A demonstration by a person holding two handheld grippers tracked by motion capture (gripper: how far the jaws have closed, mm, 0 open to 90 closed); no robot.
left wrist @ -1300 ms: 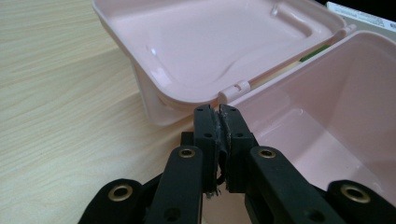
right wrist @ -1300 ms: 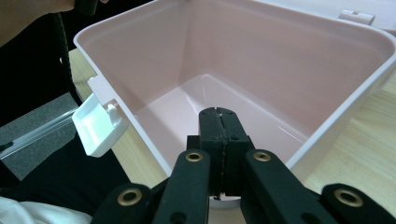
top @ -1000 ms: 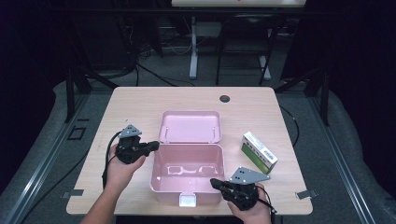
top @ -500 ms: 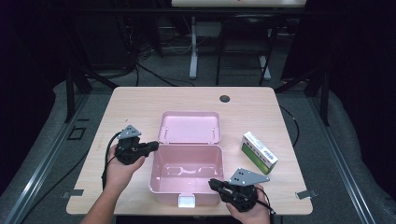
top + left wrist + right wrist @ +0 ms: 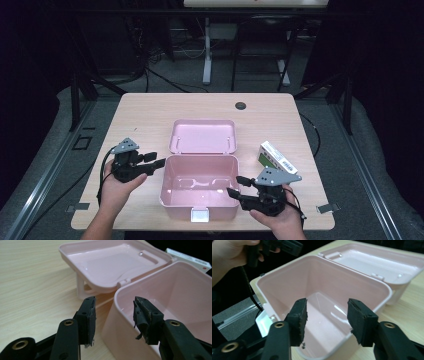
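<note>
Your right gripper (image 5: 236,186) had crept leftward over the past second, closing on the right wall of the pink plastic box (image 5: 200,212), while your left gripper (image 5: 158,160) held its place at the box's upper left corner. The box itself did not budge: it sat between your two grippers, its hinged lid (image 5: 202,136) thrown flat back on the table just beyond both sets of jaws.

In the left gripper view, your left jaws stood spread, one outside the box's corner wall (image 5: 117,322) and the other just over the rim on the inside, neither pressing the plastic. In the right gripper view, your right jaws were likewise released, hanging apart above the near rim (image 5: 332,352) with the empty interior beyond them; whether they touched the wall could not be told.

The green-and-white carton (image 5: 275,157) lay behind your right gripper, near it and untouched.

The shift suggested you were bracketing the box from both sides, likely to steady or lift it, with neither grip yet made and the carton not yet packed.
</note>
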